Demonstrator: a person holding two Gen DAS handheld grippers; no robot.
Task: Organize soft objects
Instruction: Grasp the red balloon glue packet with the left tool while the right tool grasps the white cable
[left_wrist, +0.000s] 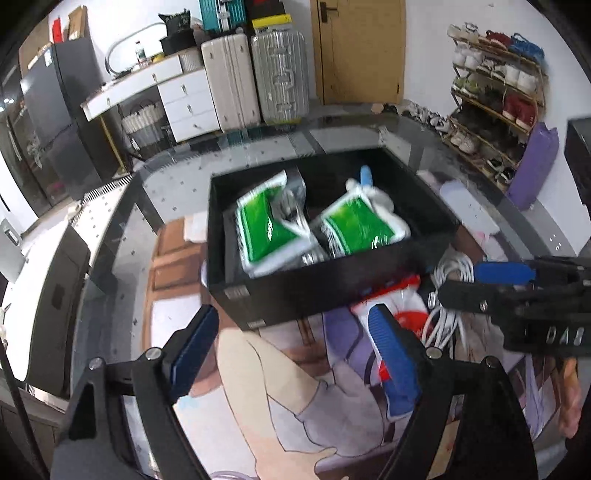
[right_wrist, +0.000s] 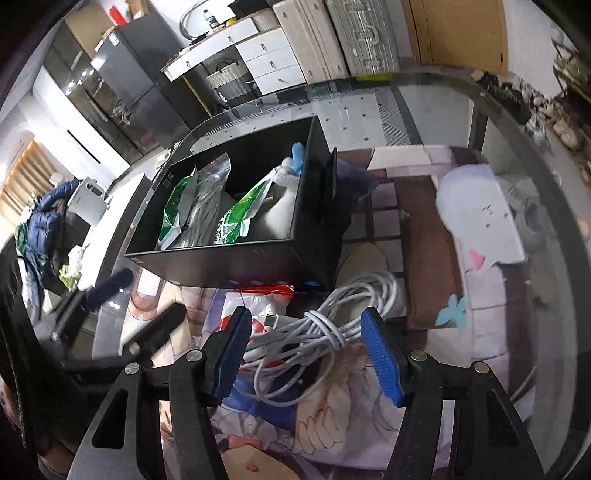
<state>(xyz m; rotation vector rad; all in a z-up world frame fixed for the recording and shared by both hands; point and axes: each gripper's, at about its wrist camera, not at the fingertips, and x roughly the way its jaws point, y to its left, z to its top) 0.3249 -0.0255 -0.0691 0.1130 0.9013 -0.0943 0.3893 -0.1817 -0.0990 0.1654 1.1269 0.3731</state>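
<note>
Here we see the white cable bundle (right_wrist: 317, 332) lying crosswise just ahead of our right tongs (right_wrist: 310, 354), released, nearer than the empty left tongs (left_wrist: 295, 354)

Red-white packet (right_wrist: 264, 295) — far end hidden behind black box (right_wrist: 229, 262); soft white toy (right_wrist: 280, 218) inside box mostly covered — shape indeterminate.
</note>
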